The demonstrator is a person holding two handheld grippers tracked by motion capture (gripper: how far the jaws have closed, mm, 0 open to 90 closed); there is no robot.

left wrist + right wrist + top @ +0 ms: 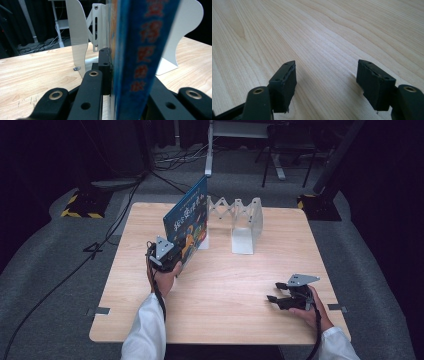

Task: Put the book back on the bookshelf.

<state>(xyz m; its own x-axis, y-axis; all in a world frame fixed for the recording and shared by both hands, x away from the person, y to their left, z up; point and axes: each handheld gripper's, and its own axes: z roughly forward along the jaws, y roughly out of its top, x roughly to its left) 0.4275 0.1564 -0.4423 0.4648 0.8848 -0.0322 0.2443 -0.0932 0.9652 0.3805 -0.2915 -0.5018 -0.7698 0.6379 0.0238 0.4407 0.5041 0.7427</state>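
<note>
A blue picture book (pixel 187 219) stands upright on the wooden table (pixel 225 285), its far end against the white expanding book rack (pixel 240 222). My left gripper (pixel 167 255) is shut on the book's near edge. In the left gripper view the blue spine (pixel 140 55) with red characters rises between the black jaws, and the rack's white plates (pixel 76 37) stand just behind it. My right gripper (pixel 276 292) rests low at the table's right front, open, with nothing between its pads (pixel 284 82) over bare wood (pixel 329 45).
The rack's right divider (pixel 248 225) stands free of books. Beyond the table's far edge lie cables (pixel 165 165), a yellow-and-black stand base (pixel 82 202) and desk legs (pixel 210 150) on grey floor.
</note>
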